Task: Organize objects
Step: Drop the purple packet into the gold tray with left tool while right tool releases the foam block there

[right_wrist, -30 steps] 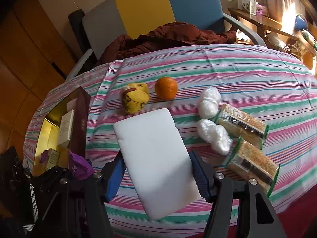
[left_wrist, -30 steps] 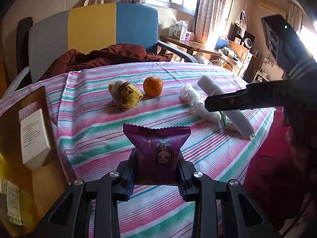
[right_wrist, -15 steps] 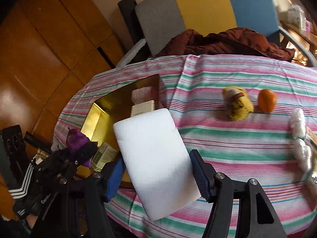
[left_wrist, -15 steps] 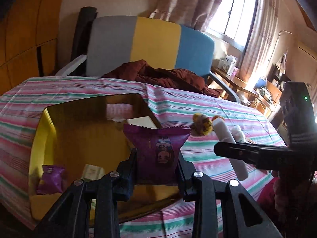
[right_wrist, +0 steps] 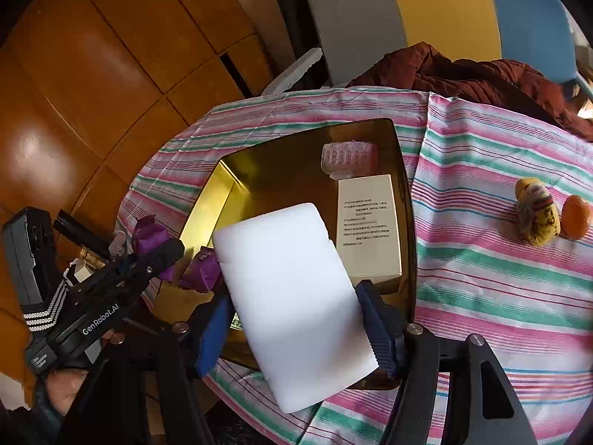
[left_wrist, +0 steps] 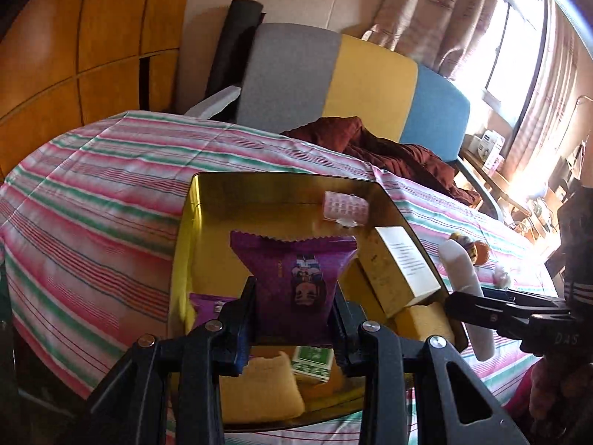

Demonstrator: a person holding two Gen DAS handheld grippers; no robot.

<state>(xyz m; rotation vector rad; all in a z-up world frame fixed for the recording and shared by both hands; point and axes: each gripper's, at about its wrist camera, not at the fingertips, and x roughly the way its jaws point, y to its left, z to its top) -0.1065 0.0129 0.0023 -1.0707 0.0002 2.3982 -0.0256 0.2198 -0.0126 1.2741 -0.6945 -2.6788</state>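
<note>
Both tools hang over the shiny gold rectangular tin box [right_wrist: 315, 155] on the striped tabletop [right_wrist: 481, 278]. Left tool [left_wrist: 294, 319] clamps purple foil snack packet [left_wrist: 296, 282]; right tool [right_wrist: 300, 328] clamps white foam slab [right_wrist: 292, 296], long axis pointing into box, directly below.

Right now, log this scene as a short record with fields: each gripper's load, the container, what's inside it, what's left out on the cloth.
left gripper: shut on purple snack packet, held above the gold tin
right gripper: shut on white foam block, also over the tin
gold tin: open, on the striped tablecloth
inside tin: cream box, pink bubbled packet, second purple packet
left out on cloth: yellow plush toy, orange
</note>
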